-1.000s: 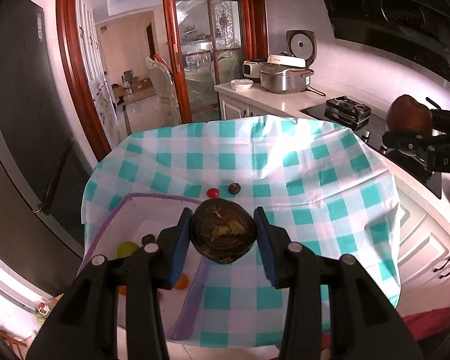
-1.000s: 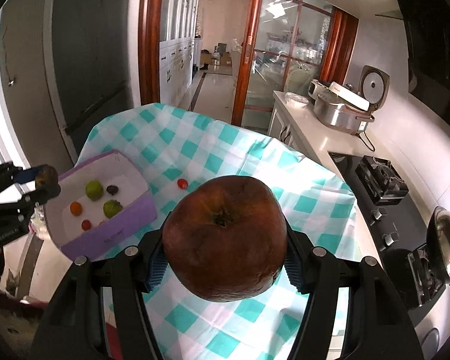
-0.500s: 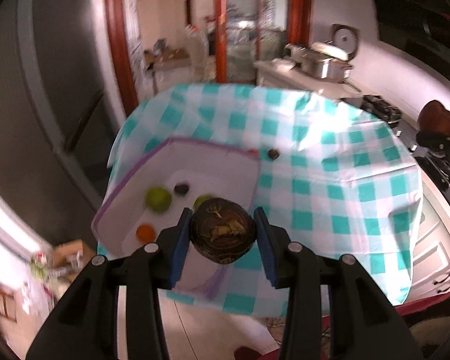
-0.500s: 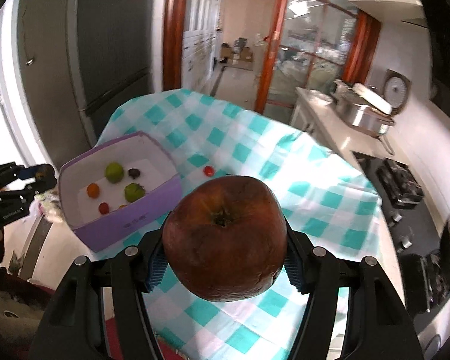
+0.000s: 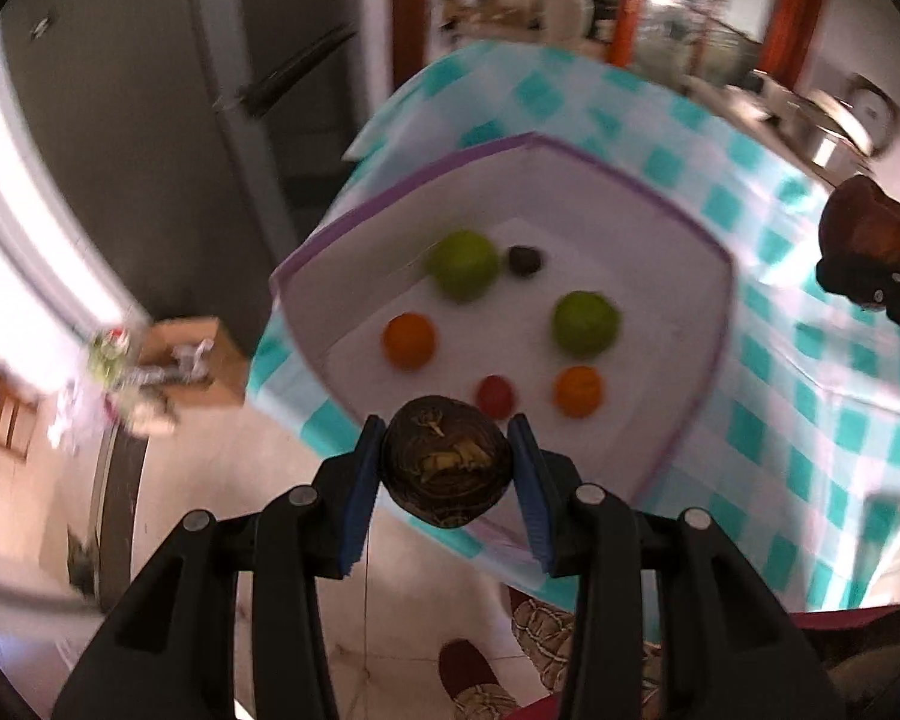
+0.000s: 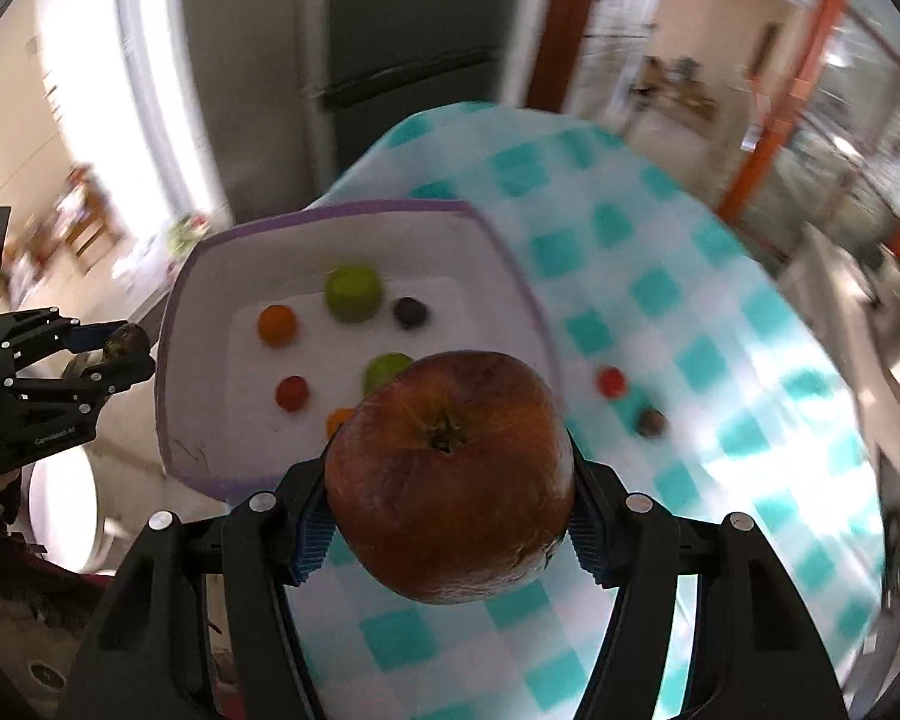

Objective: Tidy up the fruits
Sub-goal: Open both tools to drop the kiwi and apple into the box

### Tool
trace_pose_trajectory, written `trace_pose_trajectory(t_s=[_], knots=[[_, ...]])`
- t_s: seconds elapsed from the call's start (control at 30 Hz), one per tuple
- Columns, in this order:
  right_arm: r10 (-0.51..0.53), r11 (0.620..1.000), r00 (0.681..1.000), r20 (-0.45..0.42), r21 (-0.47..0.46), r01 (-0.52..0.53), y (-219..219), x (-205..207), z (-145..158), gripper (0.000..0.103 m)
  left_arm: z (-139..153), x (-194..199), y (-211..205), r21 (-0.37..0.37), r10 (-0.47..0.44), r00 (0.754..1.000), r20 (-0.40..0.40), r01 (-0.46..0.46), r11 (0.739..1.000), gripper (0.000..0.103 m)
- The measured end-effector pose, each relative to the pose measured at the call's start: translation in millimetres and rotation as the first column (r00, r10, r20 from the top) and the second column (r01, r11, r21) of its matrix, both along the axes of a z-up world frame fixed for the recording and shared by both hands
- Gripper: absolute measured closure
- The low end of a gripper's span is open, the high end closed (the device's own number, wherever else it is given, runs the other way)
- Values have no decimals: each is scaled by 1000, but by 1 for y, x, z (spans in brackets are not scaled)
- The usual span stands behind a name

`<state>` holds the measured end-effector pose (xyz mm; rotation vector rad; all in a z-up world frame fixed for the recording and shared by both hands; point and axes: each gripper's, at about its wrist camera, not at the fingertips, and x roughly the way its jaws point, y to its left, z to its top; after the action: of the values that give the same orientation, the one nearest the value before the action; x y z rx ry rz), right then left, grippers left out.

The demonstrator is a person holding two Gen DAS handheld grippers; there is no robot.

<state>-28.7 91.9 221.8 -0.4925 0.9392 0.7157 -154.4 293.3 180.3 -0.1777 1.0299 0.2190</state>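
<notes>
- On my left wrist view, the left hand-held gripper (image 5: 447, 468) sits at lower centre, its blue pads clamped narrow on a small dark brown fruit (image 5: 446, 468). The fruit is squat, its longer axis lying across the jaws, its mottled face turned toward the camera.
- Above it in that frame, the purple-rimmed white box (image 5: 717, 324) rests on the checked desk (image 5: 810, 420), holding two green fruits (image 5: 463, 264), two orange ones (image 5: 408, 340), a red one (image 5: 495, 396) and a dark one (image 5: 524, 258).
- On my right wrist view, the right hand-held gripper (image 6: 447, 510) at lower centre grips a big reddish-brown apple (image 6: 450, 480), stem pit facing the camera and tipped upward in frame; it is roundish, slightly wider than tall.
- Right of the box, a small red fruit (image 6: 611, 383) and a dark fruit (image 6: 651, 422) lie apart on the cloth.
</notes>
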Motion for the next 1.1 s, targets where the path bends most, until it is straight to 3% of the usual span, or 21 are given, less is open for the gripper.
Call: trace_pose_trajectory(t_s=[0.1,0.2,0.43,0.7,0.87,0.97,1.03,1.1], knots=[[97,995,995,-36,-17,-97,35,24,-27,41,-15,6,9,-2,53,997,-51,-53,999,61],[124,992,988,-92,-16,-126,66,55,-56,41,-28,17,15,-13,89,992,-91,-90,996,61],[46,997,982,-180,-45,-55,114,118,-114,41,-32,49,18,46,194,975,-108,-190,981,61],[-3,998,963,-268,-62,-14,120,140,-147,41,-36,49,17,117,283,957,-60,-275,954,61],[-33,985,948,-317,-169,-22,131,151,-162,41,-26,47,8,159,283,959,-3,-279,947,61],[7,971,941,-337,-223,-87,138,151,-173,41,-14,57,-4,166,222,974,41,-225,960,61],[18,964,929,-369,-239,-113,144,152,-180,41,-18,73,-14,165,158,987,17,-159,973,61],[30,959,925,-379,-251,-134,148,156,-181,41,-29,91,-17,113,124,992,-25,-120,986,61]])
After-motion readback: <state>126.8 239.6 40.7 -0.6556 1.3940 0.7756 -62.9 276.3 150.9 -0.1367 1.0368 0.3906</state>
